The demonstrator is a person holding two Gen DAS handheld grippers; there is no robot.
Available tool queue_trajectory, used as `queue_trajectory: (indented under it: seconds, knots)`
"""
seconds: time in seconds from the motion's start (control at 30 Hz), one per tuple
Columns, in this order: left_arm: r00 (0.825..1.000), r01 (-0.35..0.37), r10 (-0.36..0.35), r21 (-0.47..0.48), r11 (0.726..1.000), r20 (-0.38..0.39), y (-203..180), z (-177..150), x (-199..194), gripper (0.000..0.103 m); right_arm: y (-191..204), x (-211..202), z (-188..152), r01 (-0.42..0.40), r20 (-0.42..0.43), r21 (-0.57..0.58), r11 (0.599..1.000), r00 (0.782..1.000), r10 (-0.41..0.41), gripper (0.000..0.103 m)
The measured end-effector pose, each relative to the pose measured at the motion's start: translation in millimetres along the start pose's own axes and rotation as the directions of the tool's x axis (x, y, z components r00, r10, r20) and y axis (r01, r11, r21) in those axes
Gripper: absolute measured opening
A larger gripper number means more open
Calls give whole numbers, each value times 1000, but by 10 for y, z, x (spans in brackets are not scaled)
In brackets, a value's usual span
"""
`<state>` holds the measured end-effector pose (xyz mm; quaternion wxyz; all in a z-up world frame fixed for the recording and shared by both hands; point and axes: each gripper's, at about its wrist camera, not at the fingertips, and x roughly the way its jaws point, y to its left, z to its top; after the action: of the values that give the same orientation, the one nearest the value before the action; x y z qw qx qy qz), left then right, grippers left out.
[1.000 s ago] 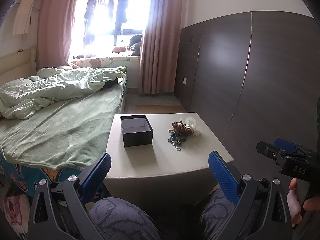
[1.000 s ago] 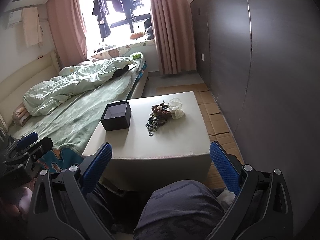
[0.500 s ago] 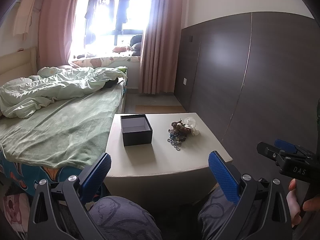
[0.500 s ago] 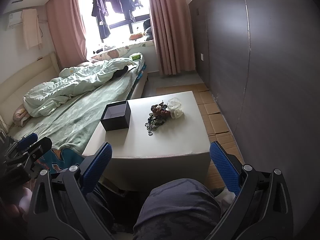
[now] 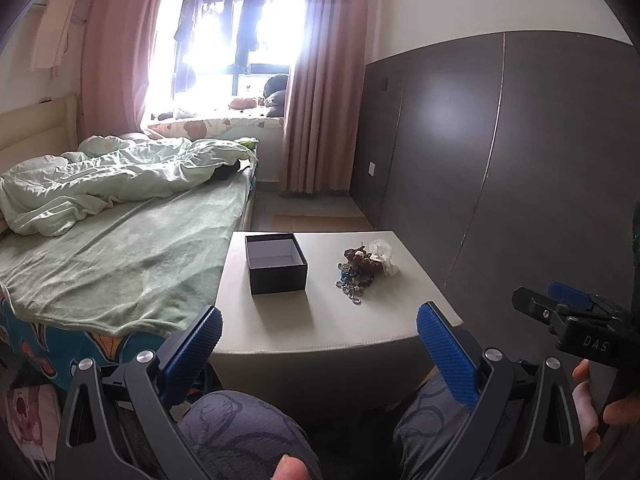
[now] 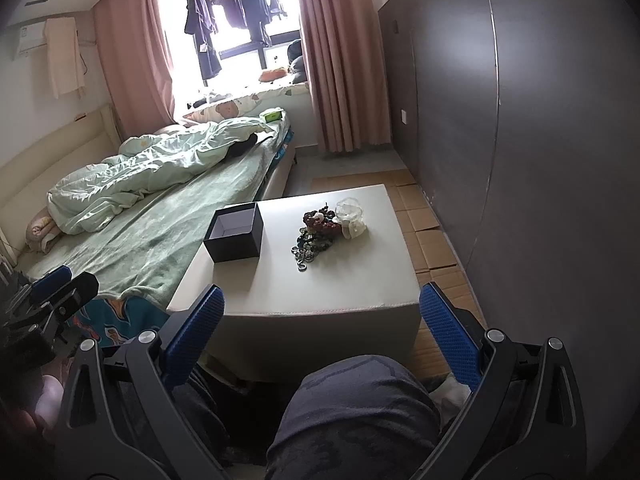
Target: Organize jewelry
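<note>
I hold both grippers low over my knees, short of the white table (image 5: 320, 320). The left gripper (image 5: 320, 340) and right gripper (image 6: 320, 324) each have their blue pads spread wide, pinching nothing. The jewelry pile (image 5: 358, 270) sits tangled mid-table, right of the open black box (image 5: 276, 264), which looks empty. Grabbing the heap could drag several pieces together. Bare tabletop lies in front; the bed (image 5: 120, 248) hugs the table's left edge.

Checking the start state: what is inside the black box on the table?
The black box shows a pale lining and nothing lying in it. Its near wall hides part of the floor in both views. The jewelry pile lies apart on the table.
</note>
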<state>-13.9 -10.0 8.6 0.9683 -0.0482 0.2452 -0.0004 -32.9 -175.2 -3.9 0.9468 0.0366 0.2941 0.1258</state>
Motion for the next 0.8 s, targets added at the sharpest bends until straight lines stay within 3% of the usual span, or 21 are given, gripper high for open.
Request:
queue_trajectory:
  seconds: [0.8]
  knots:
    - [999,10,-10,7,1000,-31,-50,57,237,95,-126,147,35,4,-11,29,1000,1000,-4,98]
